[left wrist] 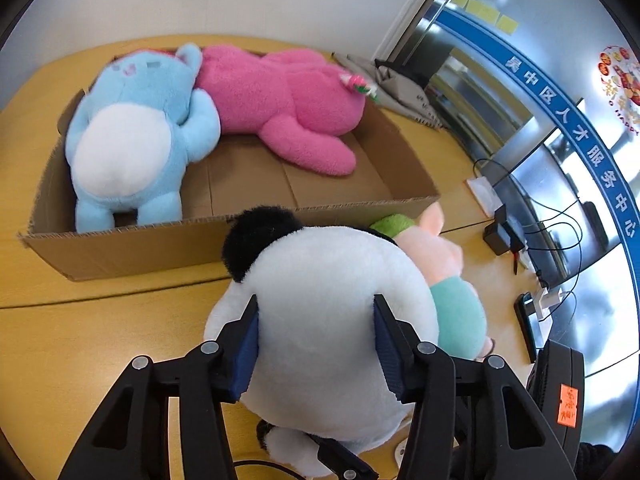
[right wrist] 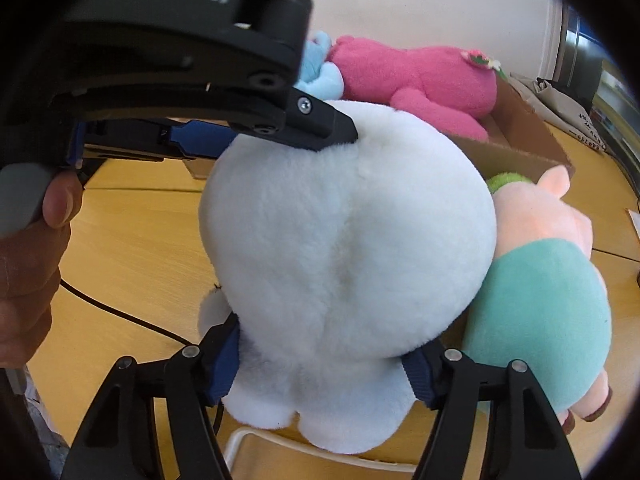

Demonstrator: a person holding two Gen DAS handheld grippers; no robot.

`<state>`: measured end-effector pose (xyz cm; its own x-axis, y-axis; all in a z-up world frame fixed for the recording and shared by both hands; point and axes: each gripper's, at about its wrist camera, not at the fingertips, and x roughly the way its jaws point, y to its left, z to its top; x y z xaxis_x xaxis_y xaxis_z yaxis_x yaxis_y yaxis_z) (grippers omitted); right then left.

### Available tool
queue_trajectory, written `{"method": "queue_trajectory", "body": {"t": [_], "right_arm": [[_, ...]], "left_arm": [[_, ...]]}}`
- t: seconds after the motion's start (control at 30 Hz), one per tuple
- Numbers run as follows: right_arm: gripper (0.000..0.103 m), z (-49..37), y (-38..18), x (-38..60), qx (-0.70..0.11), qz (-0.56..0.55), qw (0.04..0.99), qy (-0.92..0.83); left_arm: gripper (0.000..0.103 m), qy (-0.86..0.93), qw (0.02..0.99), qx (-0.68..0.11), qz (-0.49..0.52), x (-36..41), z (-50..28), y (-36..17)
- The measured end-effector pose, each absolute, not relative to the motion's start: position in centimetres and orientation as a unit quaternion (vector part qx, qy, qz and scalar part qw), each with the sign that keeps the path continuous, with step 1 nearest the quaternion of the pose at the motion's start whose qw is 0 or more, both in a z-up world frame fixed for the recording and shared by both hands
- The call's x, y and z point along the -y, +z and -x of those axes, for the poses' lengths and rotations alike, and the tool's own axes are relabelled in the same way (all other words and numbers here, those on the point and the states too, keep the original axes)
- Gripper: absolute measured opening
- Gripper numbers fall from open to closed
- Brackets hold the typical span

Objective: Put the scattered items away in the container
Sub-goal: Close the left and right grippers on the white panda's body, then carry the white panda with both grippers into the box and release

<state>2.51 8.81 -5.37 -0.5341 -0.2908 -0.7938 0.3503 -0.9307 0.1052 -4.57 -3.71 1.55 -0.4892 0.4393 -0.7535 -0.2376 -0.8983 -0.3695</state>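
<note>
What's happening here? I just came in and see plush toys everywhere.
A person is tidying plush toys into a cardboard box. Both handheld grippers, left and right, are clamped on a white panda plush, which is not yet in the box. A blue plush and pink plush already lie inside; a pig plush waits beside the panda.

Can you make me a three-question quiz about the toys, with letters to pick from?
1. Where is the blue plush?
A. In the cardboard box
B. On the floor
C. On top of the panda

2. How many toys lie in the box?
A. Five
B. None
C. Two

3. What are both grippers doing?
A. Hanging open, holding nothing
B. Squeezing the white panda plush
C. Holding the pink plush

Answers: 1 A, it lies inside the box walls. 2 C, only blue and the pink plush. 3 B, the left gripper and right gripper both press its fur.
</note>
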Motion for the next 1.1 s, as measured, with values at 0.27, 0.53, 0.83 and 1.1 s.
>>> {"method": "queue_trajectory", "body": {"t": [0.27,0.53,0.83,1.1], "right_arm": [[0.068,-1.0,0.9,-9.4,-0.028,-0.377,0.198,-0.904],[0.068,5.8,4.9,-9.2,-0.057,-0.344,0.181,-0.920],[0.069,15.0,1.6,-7.4,-0.063,-0.388,0.189,-0.900],[0.068,16.5,-5.1,-6.4,-0.070,-0.461,0.195,-0.863]], "left_arm": [[0.055,0.874,0.202,0.098,0.430,4.1,7.8,5.6],[0.056,0.891,0.206,0.081,0.397,4.3,14.0,9.5],[0.058,0.886,0.183,0.086,0.417,6.0,23.0,7.5],[0.076,0.854,0.175,0.112,0.477,7.5,25.2,-0.7]]}}
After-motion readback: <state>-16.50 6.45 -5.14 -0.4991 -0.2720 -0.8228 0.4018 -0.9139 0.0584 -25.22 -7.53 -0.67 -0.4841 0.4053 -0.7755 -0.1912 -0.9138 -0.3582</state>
